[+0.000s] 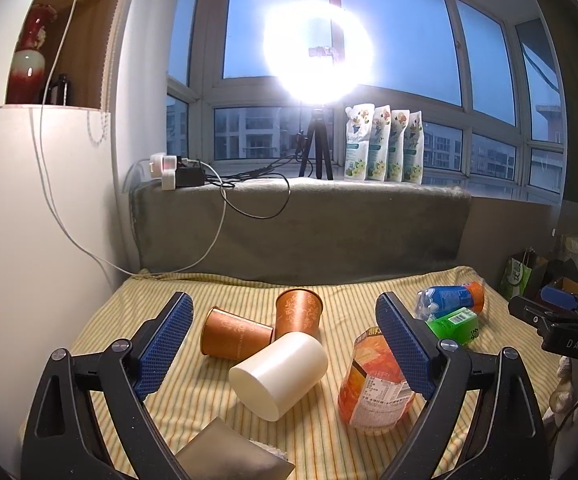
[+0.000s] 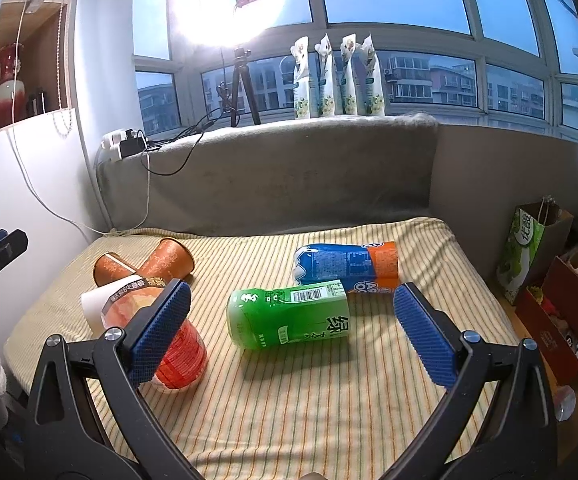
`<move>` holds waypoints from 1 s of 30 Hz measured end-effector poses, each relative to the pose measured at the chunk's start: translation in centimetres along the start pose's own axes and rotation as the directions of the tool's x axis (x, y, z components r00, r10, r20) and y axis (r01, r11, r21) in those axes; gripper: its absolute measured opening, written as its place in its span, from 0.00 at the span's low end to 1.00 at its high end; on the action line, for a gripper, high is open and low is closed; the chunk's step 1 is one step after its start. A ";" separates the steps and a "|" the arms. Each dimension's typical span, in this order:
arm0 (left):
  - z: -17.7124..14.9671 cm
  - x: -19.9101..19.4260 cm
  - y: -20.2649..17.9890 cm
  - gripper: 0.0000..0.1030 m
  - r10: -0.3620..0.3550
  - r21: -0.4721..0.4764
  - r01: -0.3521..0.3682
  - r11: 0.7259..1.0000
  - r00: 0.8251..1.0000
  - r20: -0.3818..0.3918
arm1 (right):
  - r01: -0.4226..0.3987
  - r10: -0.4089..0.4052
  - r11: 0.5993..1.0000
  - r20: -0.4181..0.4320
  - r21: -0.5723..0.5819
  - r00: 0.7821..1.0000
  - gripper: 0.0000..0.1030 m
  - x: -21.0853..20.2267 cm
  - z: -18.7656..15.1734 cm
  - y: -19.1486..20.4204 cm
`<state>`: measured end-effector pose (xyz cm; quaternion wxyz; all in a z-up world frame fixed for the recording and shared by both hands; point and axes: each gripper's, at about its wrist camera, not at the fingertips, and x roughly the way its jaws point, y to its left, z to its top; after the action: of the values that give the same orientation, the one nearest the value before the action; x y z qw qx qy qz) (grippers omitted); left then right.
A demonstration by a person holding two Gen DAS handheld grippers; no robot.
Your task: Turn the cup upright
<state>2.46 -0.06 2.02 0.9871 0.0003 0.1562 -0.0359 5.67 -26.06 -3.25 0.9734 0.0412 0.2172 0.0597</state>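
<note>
Several cups lie on their sides on the striped yellow cloth point(image 1: 193, 396). In the left wrist view a white cup point(image 1: 279, 374) lies between the fingers of my open left gripper point(image 1: 285, 348), with two brown paper cups point(image 1: 235, 338) point(image 1: 299, 312) behind it and an orange printed cup point(image 1: 373, 388) by the right finger. In the right wrist view a green cup point(image 2: 289, 316) lies ahead of my open right gripper point(image 2: 293, 332), a blue and orange cup point(image 2: 347, 266) behind it, the orange printed cup point(image 2: 179, 354) behind the left finger.
A grey padded ledge point(image 1: 305, 224) rises behind the cloth, with a ring light on a tripod point(image 1: 317, 148), cables and several pouches point(image 1: 383, 144). A white wall point(image 1: 29, 240) stands left. Bags and boxes point(image 2: 557, 292) sit right. A grey flat packet point(image 1: 233, 456) lies near.
</note>
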 end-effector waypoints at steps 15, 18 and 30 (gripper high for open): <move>-0.1 0.1 0.1 0.90 -0.010 -0.013 0.010 1.000 1.000 -0.009 | -0.018 0.018 1.000 -0.014 -0.010 1.000 1.00 0.1 -0.2 0.4; -0.1 0.1 0.2 0.90 -0.013 -0.019 0.013 1.000 1.000 -0.011 | -0.017 0.017 1.000 -0.013 -0.009 1.000 1.00 0.1 -0.2 0.4; -0.2 0.2 0.3 0.90 -0.012 -0.025 0.011 1.000 1.000 -0.015 | -0.025 0.025 1.000 -0.019 -0.009 1.000 1.00 0.1 -0.3 0.5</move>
<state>2.60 0.19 1.80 0.9856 -0.0124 0.1640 -0.0396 5.62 -25.56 -3.52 0.9707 0.0387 0.2254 0.0733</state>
